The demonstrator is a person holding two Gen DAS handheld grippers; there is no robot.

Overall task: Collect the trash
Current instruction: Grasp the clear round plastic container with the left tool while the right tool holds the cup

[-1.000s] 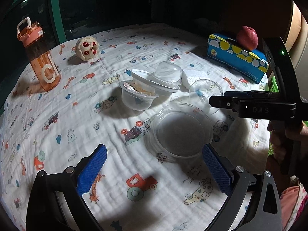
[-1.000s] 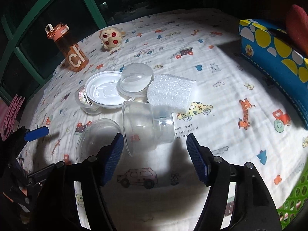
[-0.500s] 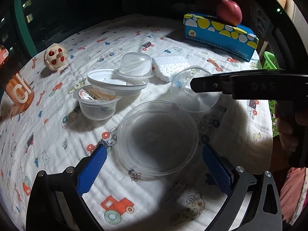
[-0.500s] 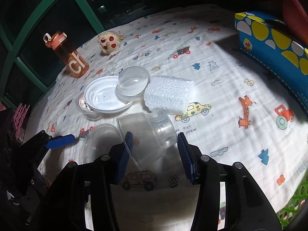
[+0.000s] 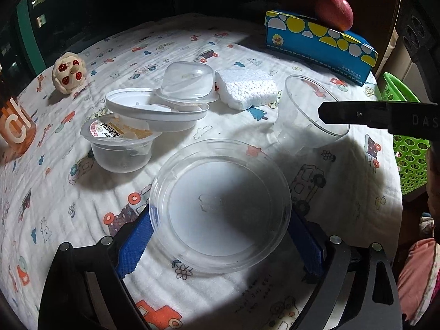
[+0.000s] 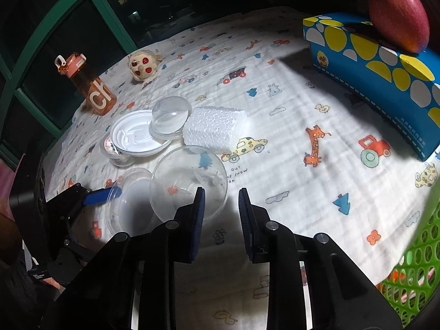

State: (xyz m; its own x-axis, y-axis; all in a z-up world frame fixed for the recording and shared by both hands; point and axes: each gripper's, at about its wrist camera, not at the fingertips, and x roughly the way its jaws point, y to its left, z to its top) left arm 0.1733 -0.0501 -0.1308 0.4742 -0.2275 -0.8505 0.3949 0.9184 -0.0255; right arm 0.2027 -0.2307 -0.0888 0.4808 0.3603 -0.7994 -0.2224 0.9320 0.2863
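A worktop [image 5: 68, 220] covered by a white cloth printed with cars and animals is seen under a hard light. In the lower centre of the left wrist view, a clear round plastic lid [image 5: 225, 192] lies flat on the cloth. It is straddled by the left gripper [image 5: 220, 216], whose blue fingers [image 5: 134, 244] are set wide and are closing. The lid is between them, with its rim just at each pad, but no firm press is seen.

At the right of that view, a clear plastic cup [image 5: 299, 115] is held tilted, its mouth turned up and to the right. The right gripper [image 6: 221, 192] is drawn in as far as it goes, and the cup's wall appears to be clamped between its fingers. In the right wrist view the cup is seen at lower centre, just beside the lid.

Above the lid are gathered a jelly cup [image 5: 121, 148] with its film peeled back, a white plastic lid [image 5: 154, 112], a clear domed lid [image 5: 188, 82] and a white foam block [image 5: 246, 88]. A blue tissue box [image 5: 319, 38] with a red apple [image 5: 334, 9] on it is at upper right. A green basket [image 5: 409, 148] is at the right edge.
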